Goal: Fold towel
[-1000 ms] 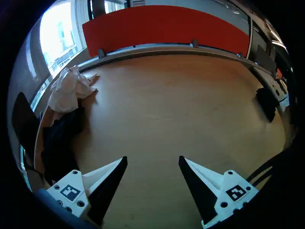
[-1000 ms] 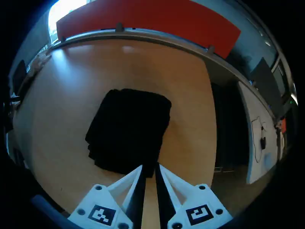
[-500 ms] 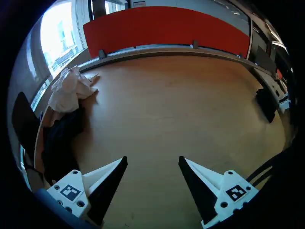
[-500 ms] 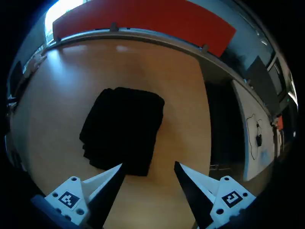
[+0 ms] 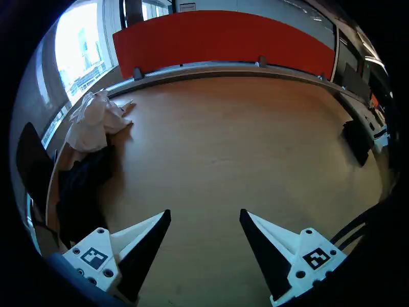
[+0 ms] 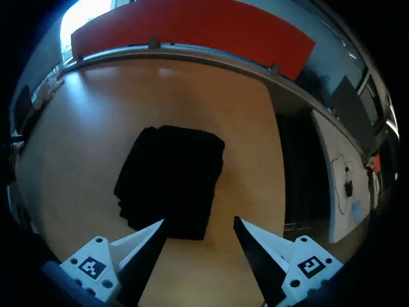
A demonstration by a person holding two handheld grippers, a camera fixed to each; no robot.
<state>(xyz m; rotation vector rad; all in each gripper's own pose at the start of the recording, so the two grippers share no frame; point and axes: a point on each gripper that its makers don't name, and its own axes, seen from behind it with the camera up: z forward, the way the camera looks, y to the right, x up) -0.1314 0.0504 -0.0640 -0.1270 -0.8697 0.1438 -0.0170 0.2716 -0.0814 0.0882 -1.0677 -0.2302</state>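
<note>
The towel (image 6: pixel 171 181) is lying folded into a black, roughly rectangular pad on the wooden tabletop (image 6: pixel 97 117), with its layered edges showing along the left side. It is sitting near the middle of the tabletop in the right gripper view, flat and apart from everything else.

The right tool (image 6: pixel 200 220) is hovering just over the towel's near edge with its fingers spread wide and nothing between them; the left fingertip is overlapping the towel's near edge in the picture, though contact cannot be told.

In the left gripper view, the left tool (image 5: pixel 205 211) is also standing wide open and holding nothing, over a bare stretch of the tabletop (image 5: pixel 230 133). A small dark shape (image 5: pixel 357 140) is lying near the tabletop's right edge; it is too small to tell what it is. At the far left, a crumpled pale cloth (image 5: pixel 94 120) is resting beside a heap of dark cloth (image 5: pixel 82 187).

A red panel (image 6: pixel 204 25) is running along the tabletop's far edge. A bright window (image 5: pixel 76 51) is glowing beyond the pale cloth, and a white desk (image 6: pixel 345 194) is standing off to the right.
</note>
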